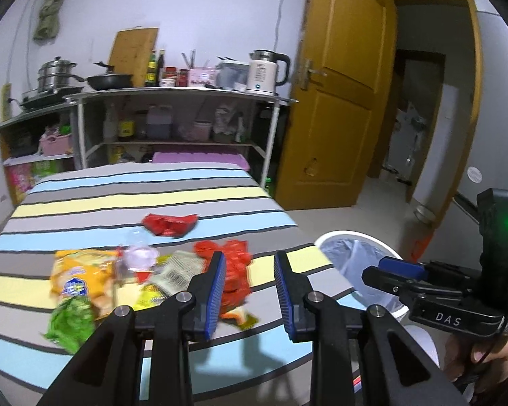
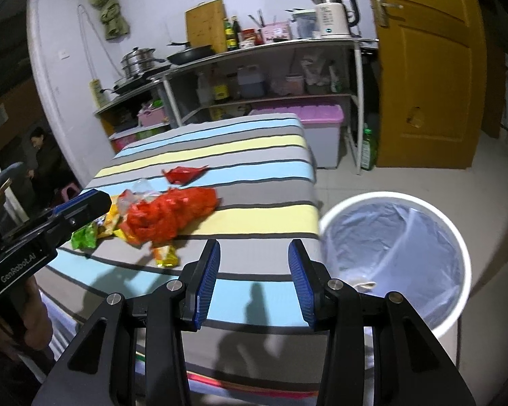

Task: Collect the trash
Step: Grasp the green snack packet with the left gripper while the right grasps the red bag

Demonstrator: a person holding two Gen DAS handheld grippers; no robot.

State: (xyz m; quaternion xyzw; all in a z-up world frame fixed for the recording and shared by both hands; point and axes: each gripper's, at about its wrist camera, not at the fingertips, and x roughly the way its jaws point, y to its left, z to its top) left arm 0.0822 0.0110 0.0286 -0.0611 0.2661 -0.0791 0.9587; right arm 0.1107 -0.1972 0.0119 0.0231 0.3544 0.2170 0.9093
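Red wrappers lie on the grey, blue and yellow striped cloth.

Left gripper and right gripper both hang with jaws spread wide, gripping nothing, side by side.

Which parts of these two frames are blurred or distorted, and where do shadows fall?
Left wrist view: wrappers smeared by motion blur; door bowed by fisheye. Right wrist view: sharper; bin rim slightly soft; claw shadows fall on the striped table.
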